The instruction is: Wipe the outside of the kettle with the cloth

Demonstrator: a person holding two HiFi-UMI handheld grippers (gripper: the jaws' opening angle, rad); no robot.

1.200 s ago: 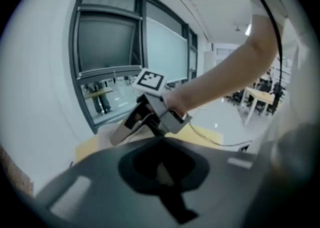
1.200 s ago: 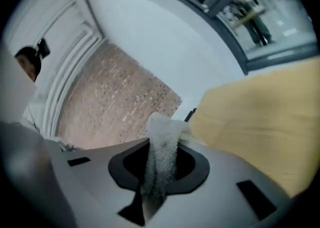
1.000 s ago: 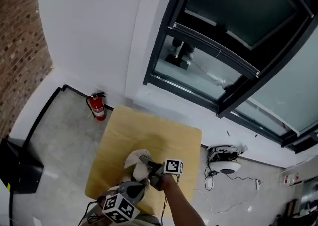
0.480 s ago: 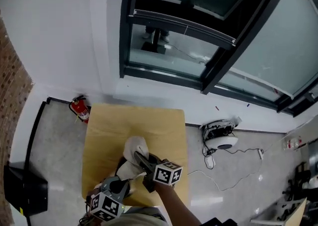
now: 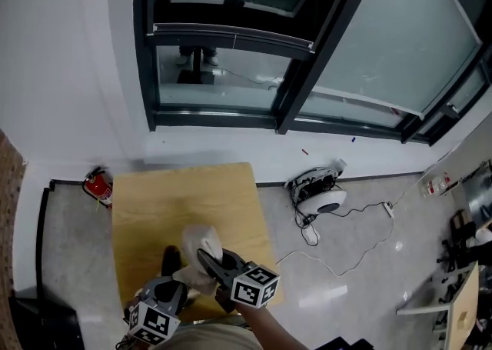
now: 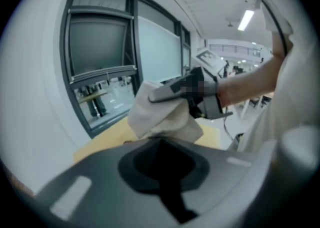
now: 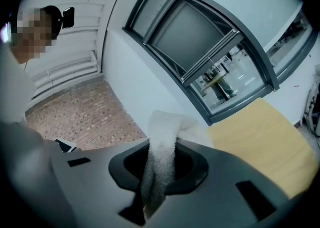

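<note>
Extinguisher (image 5: 95,186): red, on the floor at 9 o'clock in the head view.
Desk (image 5: 184,198): pale wood, beneath both claws.
Left claw (image 6: 162,158): clenched, nothing between its jaws.
Cloth (image 5: 201,239): white, bunched above the desk's near half. In the right gripper view its long axis runs 6 to 12 o'clock, its top flopping toward 2.
Right claw (image 5: 204,255): clenched on the cloth, pointing toward 10 o'clock.

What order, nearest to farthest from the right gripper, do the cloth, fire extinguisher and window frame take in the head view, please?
1. cloth: held between the jaws of the right gripper.
2. fire extinguisher: on the floor at left.
3. window frame: on the far wall.
</note>
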